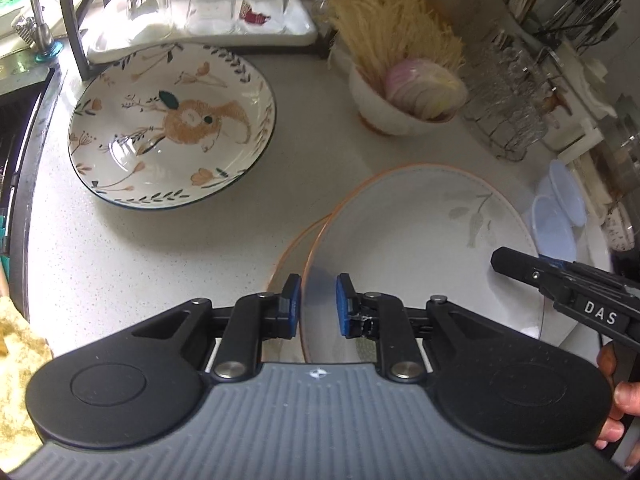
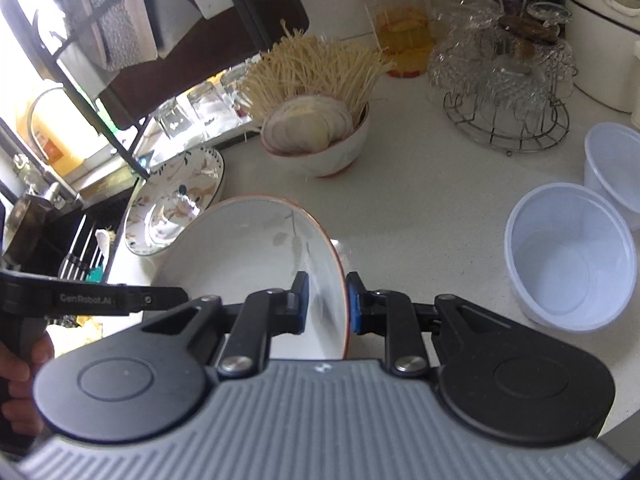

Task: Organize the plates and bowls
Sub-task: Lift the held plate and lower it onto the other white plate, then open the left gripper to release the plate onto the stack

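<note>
Orange-rimmed plate: held tilted above the white counter, its rim passed between the blue pads of the left gripper and of the right gripper, both jaws narrowed about it, though contact cannot be confirmed. A second orange-rimmed plate is seen beneath. Floral plate: laid flat near the sink, well apart.

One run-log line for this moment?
left gripper: astride orange-rimmed plate rim | right gripper: same, opposite rim | second plate beneath
</note>
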A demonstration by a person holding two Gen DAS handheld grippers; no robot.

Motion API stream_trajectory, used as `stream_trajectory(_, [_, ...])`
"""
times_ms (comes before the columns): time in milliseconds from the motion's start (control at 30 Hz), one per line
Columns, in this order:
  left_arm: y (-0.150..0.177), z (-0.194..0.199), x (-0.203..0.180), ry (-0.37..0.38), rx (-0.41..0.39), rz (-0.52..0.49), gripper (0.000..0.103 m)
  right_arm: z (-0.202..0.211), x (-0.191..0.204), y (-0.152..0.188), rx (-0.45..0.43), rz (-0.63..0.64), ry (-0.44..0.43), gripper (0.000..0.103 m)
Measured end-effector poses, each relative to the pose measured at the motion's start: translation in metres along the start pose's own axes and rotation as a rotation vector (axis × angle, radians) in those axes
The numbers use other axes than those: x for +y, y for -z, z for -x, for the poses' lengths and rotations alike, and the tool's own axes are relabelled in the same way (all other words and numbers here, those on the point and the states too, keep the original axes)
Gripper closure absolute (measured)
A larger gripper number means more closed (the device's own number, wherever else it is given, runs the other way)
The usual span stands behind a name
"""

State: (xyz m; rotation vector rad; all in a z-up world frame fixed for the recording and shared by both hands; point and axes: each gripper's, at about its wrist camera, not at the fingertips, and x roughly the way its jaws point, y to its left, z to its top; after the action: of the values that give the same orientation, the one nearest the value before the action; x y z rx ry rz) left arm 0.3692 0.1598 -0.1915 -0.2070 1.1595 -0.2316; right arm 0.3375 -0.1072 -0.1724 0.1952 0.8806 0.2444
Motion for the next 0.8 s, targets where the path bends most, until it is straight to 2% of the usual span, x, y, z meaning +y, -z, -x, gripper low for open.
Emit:
stream_trajectory(167, [0.000,-0.010,0.003,-0.015,0.036,-0.005,0.081,-0.014,0.002,0.002,0.044,0.025,0.013,0.080])
stream_trajectory(500, [0.005,-0.013,0.002,-0.033,0.068,-0.030,0.081,-0.022,0.009,0.005,0.051,0.081,0.045,0.080])
stream_trajectory(800, [0.005,-0.015,-0.003,-0.039,0.085,-0.063,0.081,-0.025,0.007,0.011,0.054,0.050,0.075,0.080])
